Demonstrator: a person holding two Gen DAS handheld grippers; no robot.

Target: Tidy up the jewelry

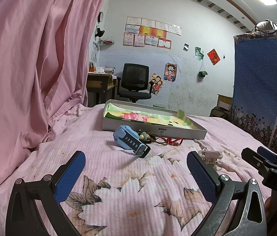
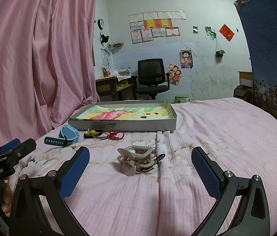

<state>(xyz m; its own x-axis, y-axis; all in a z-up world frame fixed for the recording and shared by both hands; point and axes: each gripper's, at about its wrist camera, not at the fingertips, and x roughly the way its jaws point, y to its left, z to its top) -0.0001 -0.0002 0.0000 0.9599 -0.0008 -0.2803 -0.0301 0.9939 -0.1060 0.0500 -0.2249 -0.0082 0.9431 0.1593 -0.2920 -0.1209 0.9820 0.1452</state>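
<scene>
Left gripper (image 1: 136, 174): nearest the lens in the left wrist view; blue-padded fingers spread wide, nothing between them, hovering over the bedspread.

Right gripper (image 2: 140, 172): fingers likewise spread wide and empty, with the hair clip lying on the bed ahead of the gap.

Bedspread (image 2: 207, 129): pink ribbed fabric with a printed leaf pattern; every loose item rests on it.

Hair clip (image 2: 136, 160): beige claw clip lying on its side, tangled with thin metal rings; it sits apart from the other pieces, nearer the grippers than the box.

Watch (image 1: 131, 140): light-blue child's watch with a dark strap. In the left wrist view its long axis runs diagonally, the case toward the box and the strap end toward the camera and right.

Beaded cords (image 2: 104, 134): brown cord with a yellow and a green bead, beside a red braided cord; they lie just right of the watch, stretched roughly parallel to the box's front wall and close against it.

Box (image 2: 122, 125): shallow grey tray, long side facing the grippers, lined with a sheet printed in green, yellow and pink. Two small dark marks show on the lining; whether they are objects or print cannot be told.

Curtain (image 1: 32, 63): pink drape hanging at the left edge of the bed.

Office chair (image 2: 152, 78): black, beyond the bed, by a desk.
</scene>
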